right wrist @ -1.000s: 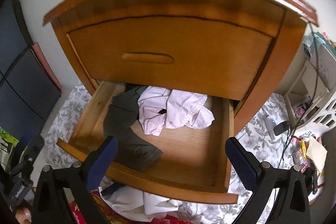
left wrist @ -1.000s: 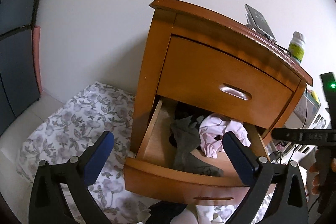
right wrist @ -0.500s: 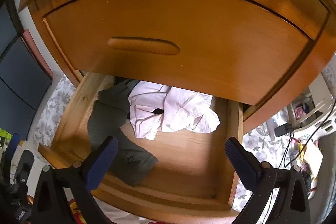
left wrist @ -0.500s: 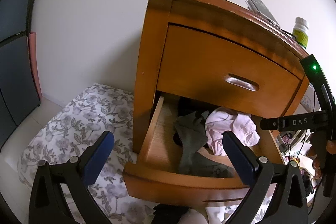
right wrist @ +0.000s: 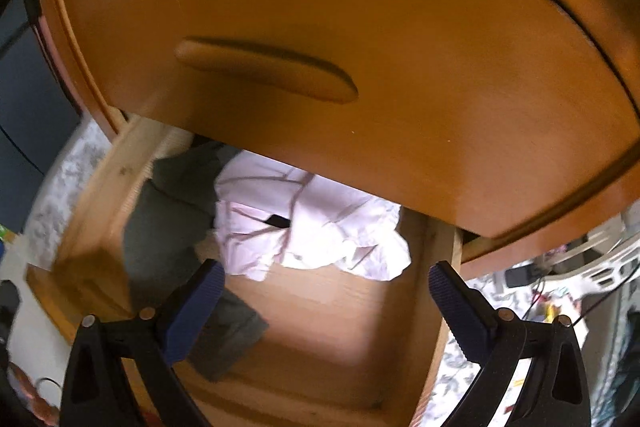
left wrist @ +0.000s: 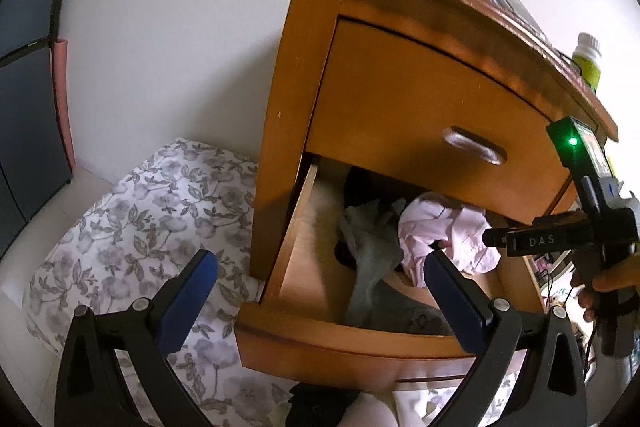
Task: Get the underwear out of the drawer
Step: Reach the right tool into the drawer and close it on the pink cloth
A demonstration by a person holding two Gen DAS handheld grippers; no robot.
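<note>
My right gripper [right wrist: 322,301] is wide open and holds nothing; it points down into the open lower drawer [right wrist: 332,327] of the wooden nightstand [left wrist: 304,75]. The pale pink underwear [right wrist: 304,227] lies crumpled in the back half of the drawer, partly under the closed upper drawer front [right wrist: 360,39], and it touches a grey garment [right wrist: 160,227] on its left. My left gripper [left wrist: 320,281] is also wide open and empty, and it hangs in front of the left corner of the drawer, above the floral cloth [left wrist: 132,219] on the floor.

I judge that the reach for the pink piece is in progress and the grasp is not yet made. Several things can go wrong. The upper drawer front hangs low over the underwear, so my fingers may hit the wood if I come in too high. The pink fabric lies against the grey garment, so a wide closing may catch both together. The cloth is soft and crumpled; if I close on only a thin fold, it may slip out when I lift. The right view is blurred, so I cannot tell the exact gap.
</note>
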